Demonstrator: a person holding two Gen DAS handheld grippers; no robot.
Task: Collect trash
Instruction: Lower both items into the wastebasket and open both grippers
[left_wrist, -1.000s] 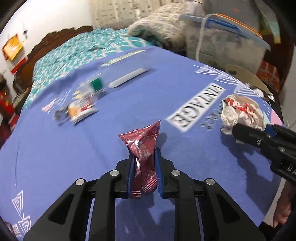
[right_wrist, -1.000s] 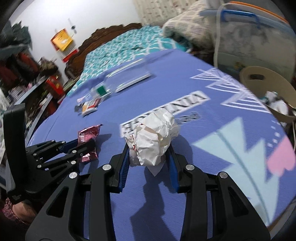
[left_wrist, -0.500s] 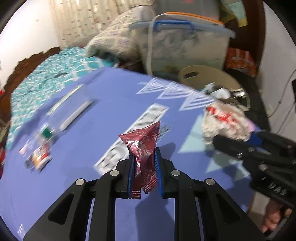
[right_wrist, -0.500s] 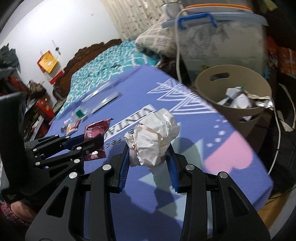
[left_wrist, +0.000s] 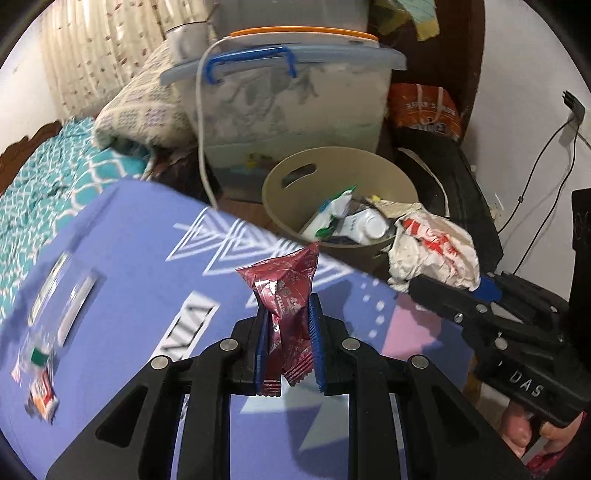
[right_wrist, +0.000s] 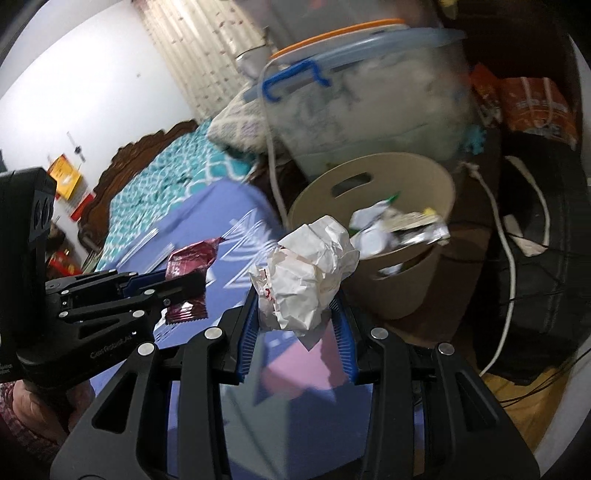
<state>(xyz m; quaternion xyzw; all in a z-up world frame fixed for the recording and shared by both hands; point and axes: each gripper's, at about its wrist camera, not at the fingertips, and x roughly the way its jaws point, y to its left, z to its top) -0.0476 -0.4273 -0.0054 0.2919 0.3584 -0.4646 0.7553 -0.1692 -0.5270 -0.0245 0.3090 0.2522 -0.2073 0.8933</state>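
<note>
— Both hands have swung across the blue cloth since a second ago, and the tan bin (left_wrist: 400, 177), then barely in sight at the edge, now fills the middle of both views. What does each one carry?

— The left gripper (left_wrist: 289, 345) has its fingers (left_wrist: 261, 343) clenched on a red foil wrapper (left_wrist: 286, 291), which sticks up between the blue pads. The right gripper (right_wrist: 295, 328) grips a crumpled ball of white paper (right_wrist: 306, 273) with red print on it.

— Where are they relative to the bin?

— The wrapper is over the cloth-covered counter (left_wrist: 129, 229), short of the bin. The paper ball is nearer, close to the bin's rim in the right wrist view, but I cannot tell whether it is above the opening.

— What is in the bin?

— White and green packaging and some silvery foil. The bin sits off the counter's corner, lower than its top.

— And around the bin?

— Behind it stands a clear storage box (left_wrist: 295, 107) with a blue handle, and a white cable hangs down beside that. Far from the bin, on the counter's other end, lie blurred small packets (left_wrist: 40, 391) and a clear plastic piece (left_wrist: 70, 291). A bed with a teal patterned cover (right_wrist: 162, 184) runs beyond the counter.
</note>
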